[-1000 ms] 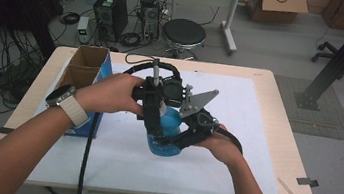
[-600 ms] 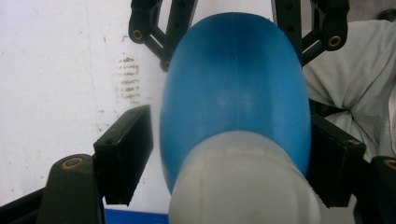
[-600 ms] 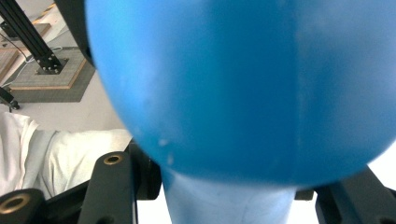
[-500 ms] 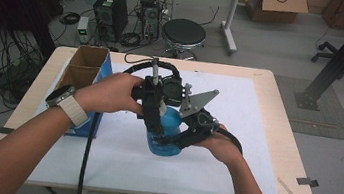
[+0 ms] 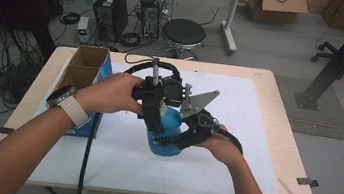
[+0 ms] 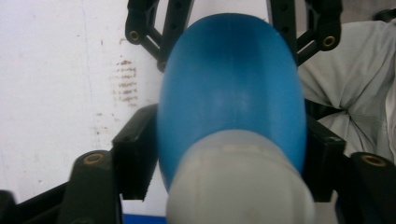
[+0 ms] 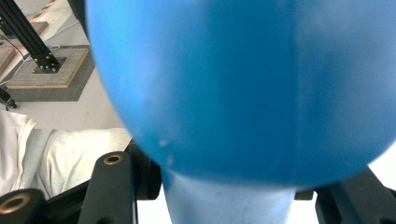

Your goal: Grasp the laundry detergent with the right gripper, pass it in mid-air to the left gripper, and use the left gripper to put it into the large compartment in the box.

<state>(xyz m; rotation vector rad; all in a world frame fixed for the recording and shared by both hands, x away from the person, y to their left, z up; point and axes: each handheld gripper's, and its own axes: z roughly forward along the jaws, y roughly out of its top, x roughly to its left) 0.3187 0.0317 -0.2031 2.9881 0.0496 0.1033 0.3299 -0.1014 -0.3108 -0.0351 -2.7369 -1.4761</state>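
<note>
A blue bottle (image 5: 170, 123) with a pale cap (image 6: 240, 182) is held above the white sheet between both hands. My left gripper (image 5: 154, 121) comes from the left, and its jaws have just been closing on the bottle. In the left gripper view the bottle (image 6: 231, 88) sits between its pads (image 6: 133, 156), which press on it beside the cap; the left gripper (image 6: 229, 156) points down at the sheet. My right gripper (image 5: 177, 139) holds from below right, with a grey plate on top. In the right gripper view the bottle (image 7: 243, 70) bulges above the right gripper (image 7: 229, 198), shut on its narrower part.
An open cardboard box with a blue side (image 5: 85, 68) stands at the table's left edge, close to the left forearm. A white sheet (image 5: 252, 122) covers most of the wooden table (image 5: 285, 142). A round stool (image 5: 183, 33) and computer cases stand beyond the far edge.
</note>
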